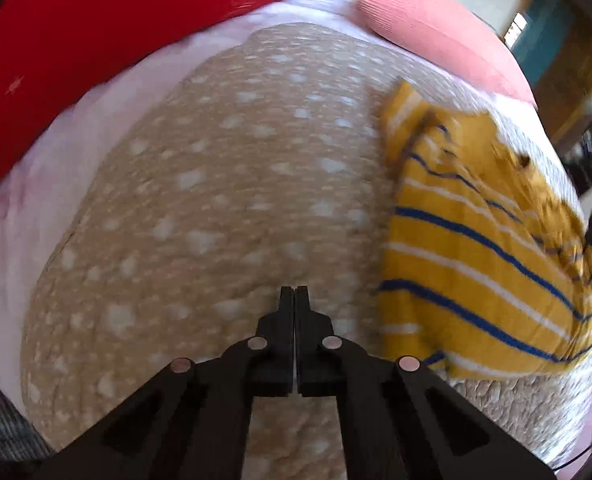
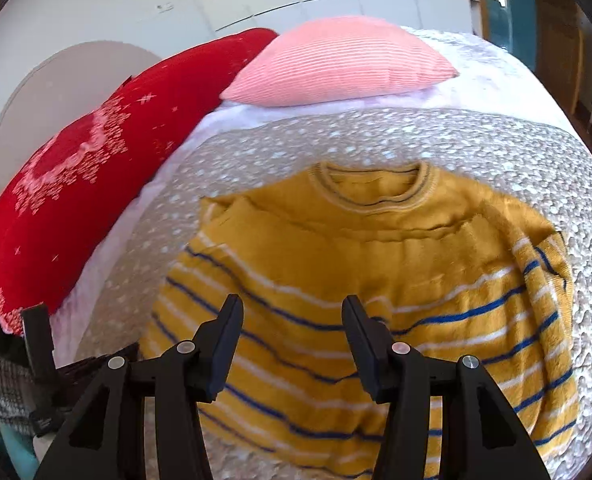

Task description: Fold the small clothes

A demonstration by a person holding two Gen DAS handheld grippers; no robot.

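Left gripper (image 1: 294, 289) pinched empty over the spotted blanket (image 1: 223, 200); right gripper (image 2: 291, 304) half-spread above the striped sweater (image 2: 376, 264); red cushion (image 2: 75, 184) at ten o'clock, pink pillow (image 2: 336, 68) at twelve.

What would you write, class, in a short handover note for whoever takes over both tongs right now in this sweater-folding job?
Left tongs: shut, empty, over the bare spotted beige blanket beside the sweater.
Right tongs: open, holding nothing, above the lower part of the yellow striped sweater.
Sweater: lies on the blanket, collar toward the pink pillow and red pillow.
Done: both sleeves look folded in over the body.
Left: probably fold the body from hem to collar, then tidy.
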